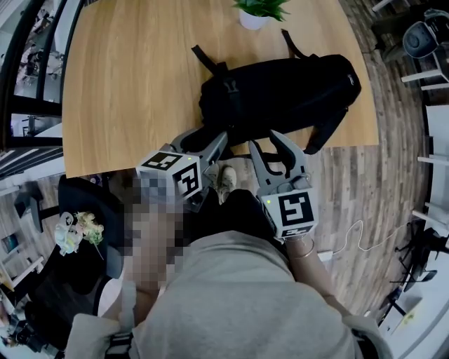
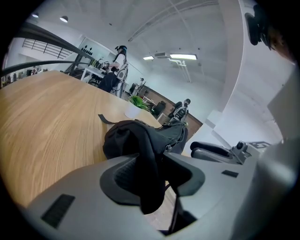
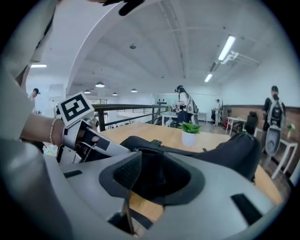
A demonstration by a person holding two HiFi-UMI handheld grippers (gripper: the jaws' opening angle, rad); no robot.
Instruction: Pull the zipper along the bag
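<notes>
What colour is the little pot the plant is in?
White; the pot shows best in the right gripper view.

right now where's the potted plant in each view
head view: potted plant at the top edge, right of centre, beyond the black bag
left gripper view: small, mid-frame, just behind the bag
right gripper view: right of centre, behind the bag
shared landmark: the black bag, in front of the plant everywhere

The bag (image 1: 280,91) lies on the table (image 1: 126,84) at its near edge, the plant pot (image 1: 254,17) behind it. The left gripper (image 1: 209,139) and right gripper (image 1: 266,141) sit before it.
</notes>
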